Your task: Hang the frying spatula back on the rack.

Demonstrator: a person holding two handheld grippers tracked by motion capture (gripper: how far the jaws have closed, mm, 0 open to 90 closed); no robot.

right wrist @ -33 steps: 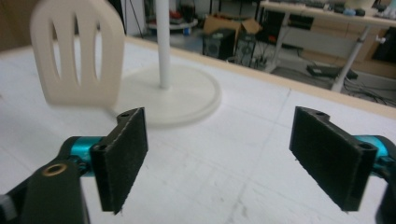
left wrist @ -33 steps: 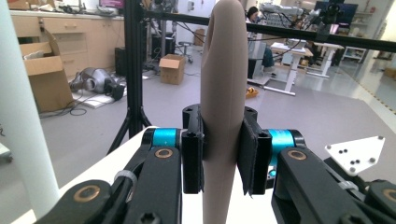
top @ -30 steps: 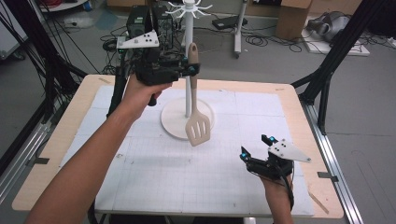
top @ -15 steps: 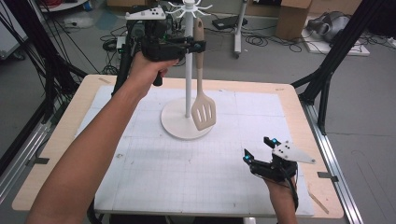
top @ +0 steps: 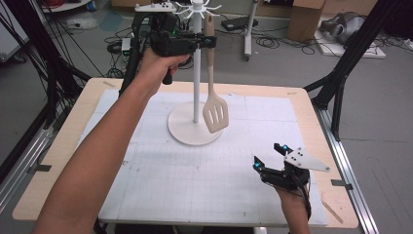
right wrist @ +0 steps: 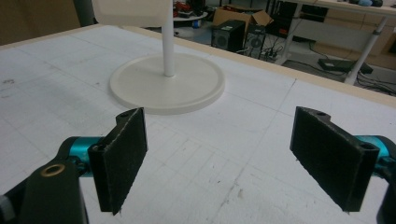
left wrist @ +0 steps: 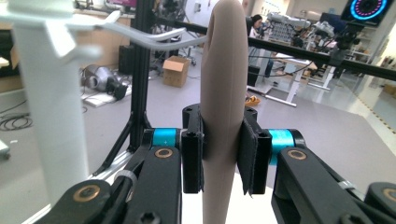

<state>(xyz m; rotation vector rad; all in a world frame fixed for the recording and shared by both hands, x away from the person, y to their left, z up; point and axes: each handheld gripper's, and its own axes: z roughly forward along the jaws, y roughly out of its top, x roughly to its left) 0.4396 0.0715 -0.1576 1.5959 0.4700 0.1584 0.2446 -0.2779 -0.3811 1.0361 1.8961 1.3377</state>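
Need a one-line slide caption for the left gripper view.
Left gripper clamped on a beige spatula handle, held upright beside the white rack pole and its hook.

A white hook stand rises from the middle of the desk, its round base wide and low. A spatula hangs just right of the pole, blocking that side. In front of the base the mat lies bare. The pole's left side is open.
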